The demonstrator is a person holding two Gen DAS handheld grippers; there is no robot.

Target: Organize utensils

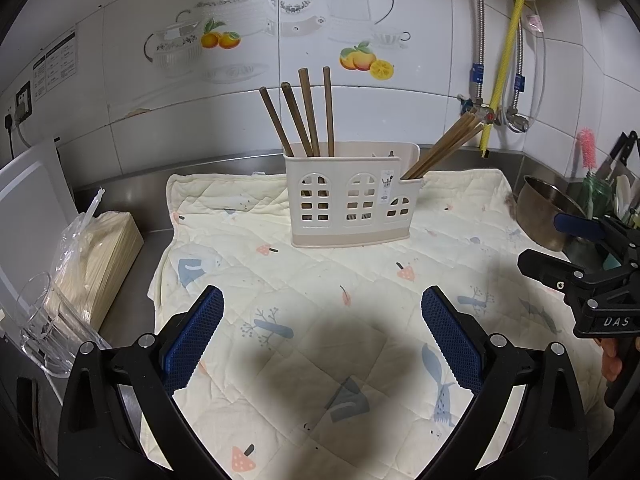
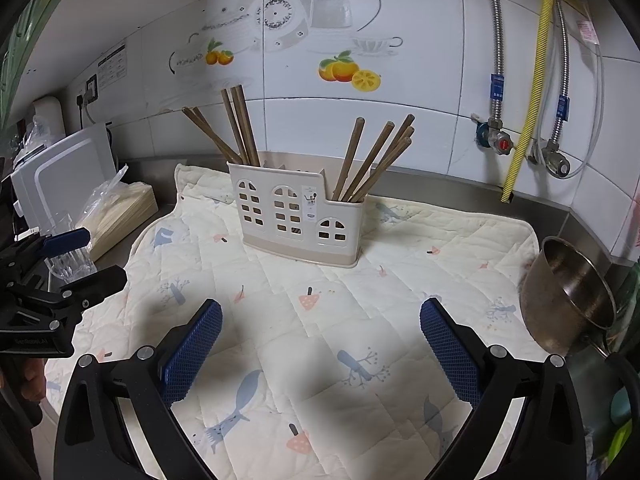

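A glossy white tiled wall [image 1: 420, 92] printed with teapots and oranges backs a brushed steel counter [image 1: 132, 196]. Over most of it lies a cream quilted mat [image 1: 304, 280], stitched in diamonds and dotted with little mushrooms, birds and twigs. Near the mat's far edge stands the cutlery holder [image 1: 348, 204], a beige plastic caddy shaped like a house front, its wall pierced with arched, paned windows. Dark wooden chopsticks [image 1: 308, 114] stand in its tall left compartment, fanned slightly apart; a second bundle of chopsticks [image 2: 372, 158] leans rightward out of the low right compartment.

At the mat's right edge a dull, rounded steel bowl [image 2: 568, 300] sits tipped on its side. To the left, off the mat, lie a bagged block of pale sticks [image 1: 100, 252] in crinkled clear plastic and a clear glass [image 1: 40, 324].

The left gripper [image 1: 322, 334] hangs over the near part of the mat, its jaws spread wide and holding nothing, the blue pads [image 1: 196, 336] finely ribbed. The right gripper [image 2: 320, 344] hovers likewise, jaws apart and empty, well short of the holder.
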